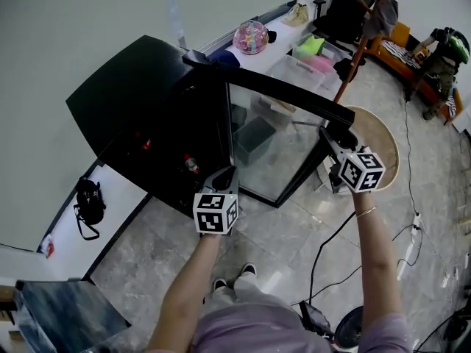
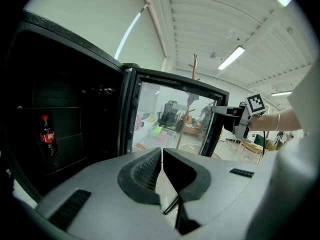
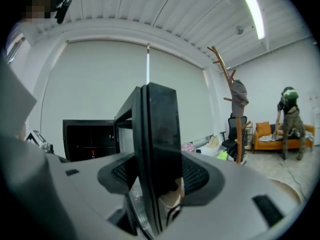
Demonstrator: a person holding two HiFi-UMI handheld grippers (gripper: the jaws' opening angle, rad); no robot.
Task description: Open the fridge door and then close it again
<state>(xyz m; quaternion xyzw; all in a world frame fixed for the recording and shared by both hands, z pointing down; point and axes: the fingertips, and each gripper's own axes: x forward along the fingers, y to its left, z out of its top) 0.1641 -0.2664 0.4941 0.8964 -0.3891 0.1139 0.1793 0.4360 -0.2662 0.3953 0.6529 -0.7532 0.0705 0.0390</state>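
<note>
The black fridge (image 1: 132, 101) stands open, and its glass door (image 1: 274, 147) is swung out toward me. A cola bottle (image 1: 190, 162) sits on a shelf inside and also shows in the left gripper view as the bottle (image 2: 47, 136). My right gripper (image 1: 331, 144) is at the door's free edge. In the right gripper view the door edge (image 3: 160, 129) fills the gap of the right gripper (image 3: 157, 176), with a pad against each face. My left gripper (image 1: 224, 175) hangs shut and empty before the fridge opening; its pads meet in the left gripper (image 2: 161, 156).
A low white bench (image 1: 283, 31) behind the fridge carries a pink globe (image 1: 251, 37) and plastic boxes. A coat stand (image 1: 366, 28), an office chair (image 1: 346, 9) and a round wooden board (image 1: 381, 144) are beyond the door. Cables (image 1: 408, 219) cross the floor. A black bag (image 1: 90, 203) lies at left.
</note>
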